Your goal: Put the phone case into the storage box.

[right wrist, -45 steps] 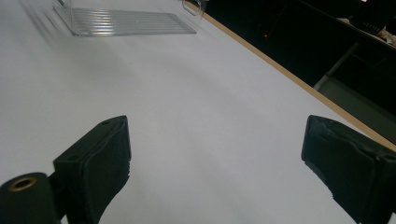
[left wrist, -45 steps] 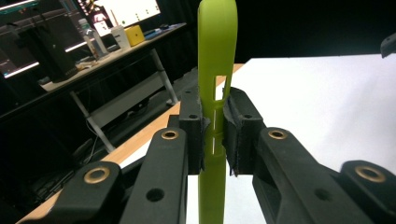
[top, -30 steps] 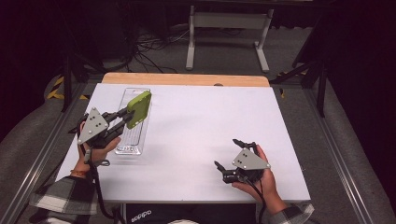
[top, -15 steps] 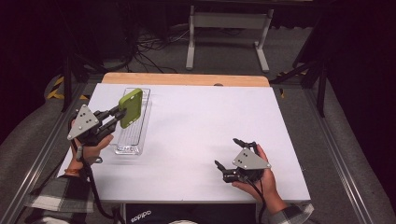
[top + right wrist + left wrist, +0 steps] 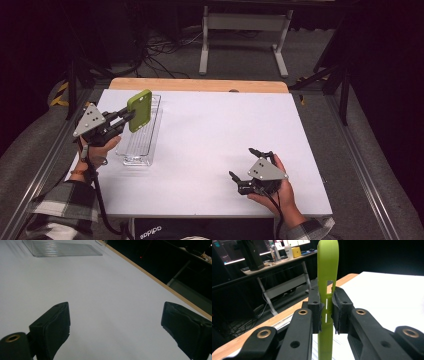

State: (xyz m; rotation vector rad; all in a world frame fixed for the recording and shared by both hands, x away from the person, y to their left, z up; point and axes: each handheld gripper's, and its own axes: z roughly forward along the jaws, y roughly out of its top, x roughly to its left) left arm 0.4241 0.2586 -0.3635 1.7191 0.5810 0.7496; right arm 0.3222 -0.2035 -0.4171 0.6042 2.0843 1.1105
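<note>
A lime-green phone case [image 5: 139, 110] hangs in the air above the clear plastic tray [image 5: 141, 135] at the table's left. My left gripper [image 5: 125, 118] is shut on its lower part. In the left gripper view the phone case [image 5: 327, 287] stands edge-on and upright between the two black pads [image 5: 315, 307], with slots along its side. My right gripper [image 5: 246, 166] rests low near the table's front right, held in a hand, jaws wide apart with nothing between them. The right gripper view looks across the bare white table toward the tray [image 5: 62, 249].
The white table [image 5: 220, 130] has a wooden strip along its far edge [image 5: 200, 85]. A metal frame [image 5: 245, 35] and cables lie on the dark floor beyond. Desks with monitors [image 5: 257, 250] stand behind in the left gripper view.
My left gripper has lifted the green case up off the tray and pulled it slightly left and toward the person. The right gripper has stayed in place.
</note>
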